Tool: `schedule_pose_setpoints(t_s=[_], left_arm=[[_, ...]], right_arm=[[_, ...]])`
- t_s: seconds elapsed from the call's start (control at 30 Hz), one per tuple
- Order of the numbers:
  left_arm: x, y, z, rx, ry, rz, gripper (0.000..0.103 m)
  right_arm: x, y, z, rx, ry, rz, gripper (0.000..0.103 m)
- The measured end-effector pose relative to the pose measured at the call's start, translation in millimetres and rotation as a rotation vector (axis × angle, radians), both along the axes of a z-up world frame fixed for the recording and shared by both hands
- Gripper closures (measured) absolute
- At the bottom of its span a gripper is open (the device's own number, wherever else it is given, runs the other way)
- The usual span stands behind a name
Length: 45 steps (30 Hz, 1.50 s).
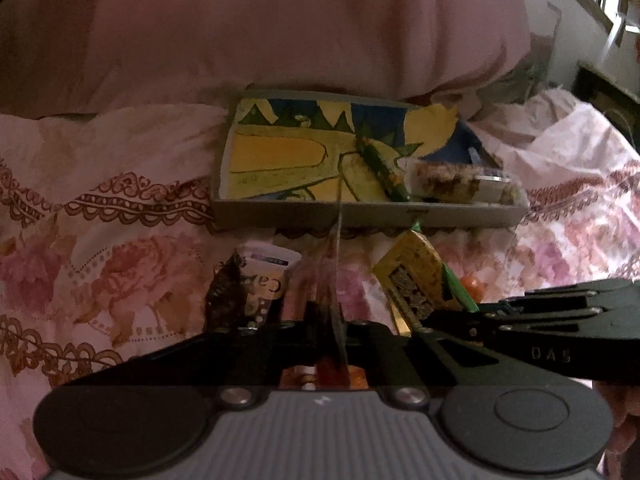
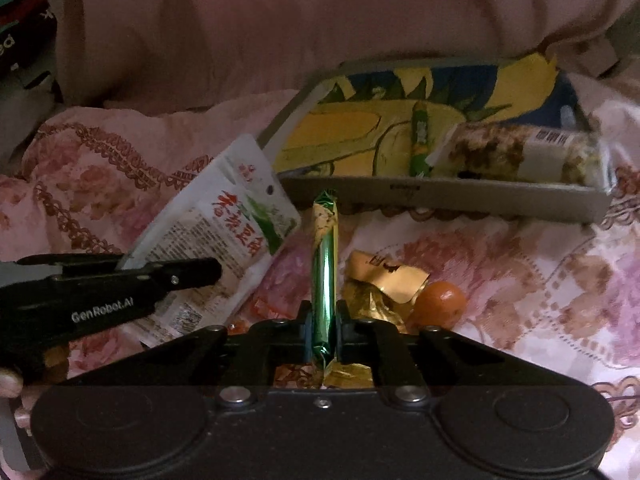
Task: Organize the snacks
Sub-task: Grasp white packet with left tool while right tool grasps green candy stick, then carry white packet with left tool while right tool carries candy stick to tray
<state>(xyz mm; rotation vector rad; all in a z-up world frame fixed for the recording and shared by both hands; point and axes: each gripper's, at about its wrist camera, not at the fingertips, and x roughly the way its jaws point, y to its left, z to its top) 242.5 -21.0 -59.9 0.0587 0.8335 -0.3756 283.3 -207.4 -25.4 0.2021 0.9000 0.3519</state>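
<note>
A shallow grey box [image 1: 360, 216] with a yellow and blue picture inside lies on the bedspread; it also shows in the right wrist view [image 2: 440, 196]. It holds a green stick snack [image 1: 384, 160] [image 2: 419, 140] and a clear nut bar pack [image 1: 460, 182] [image 2: 520, 152]. My left gripper [image 1: 336, 320] is shut on a white snack pouch [image 2: 224, 232], seen edge-on in its own view. My right gripper [image 2: 323, 320] is shut on a green foil stick snack [image 2: 324, 256], in front of the box. This snack shows yellow and green in the left wrist view [image 1: 420, 276].
A gold wrapper [image 2: 380, 280] and a small orange fruit [image 2: 440, 304] lie on the floral bedspread [image 1: 100, 240] by my right gripper. A dark wrapped snack [image 1: 224, 292] and a white packet [image 1: 268, 272] lie left of my left gripper. A pink pillow [image 1: 300, 20] rises behind the box.
</note>
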Motion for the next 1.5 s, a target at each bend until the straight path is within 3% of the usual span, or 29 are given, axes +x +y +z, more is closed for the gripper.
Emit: schedule_pose_setpoints(t_s=[0.33,0.63,0.8,1.03,1.33,1.5], left_arm=[[-8.5,8.4,26.6,-0.114,-0.100,0.050,0.100],[42.6,-7.3,57.3,-0.247,-0.187,0.080,0.100],[86.9,-21.9,47.4,-0.343,-0.214,0.092,0.101],[132.3,-23.9,20.2,-0.394,-0.193,0.148,0.101],[164.3,-7.3,-11.6,-0.373,-0.133,0.242,0.098],[169.5,-10.9,-22.1,-0.276,-0.123,0.267,0.091]], right_arm=[[-11.3,-5.6,32.6,-0.035,-0.182,-0.021,0.092],[28.5,-30.4,39.1,-0.005,-0.247,-0.108,0.092],[63.1,-42.1,27.5,0.013,-0.232,-0.157,0.092],[107.8,-36.2,5.7,0.047,-0.209,-0.151,0.092],[133.6,-22.7,-23.2,0.026,-0.147,-0.143,0.091],[134.9,-19.3,-23.1,-0.048,-0.173,-0.139,0.078]])
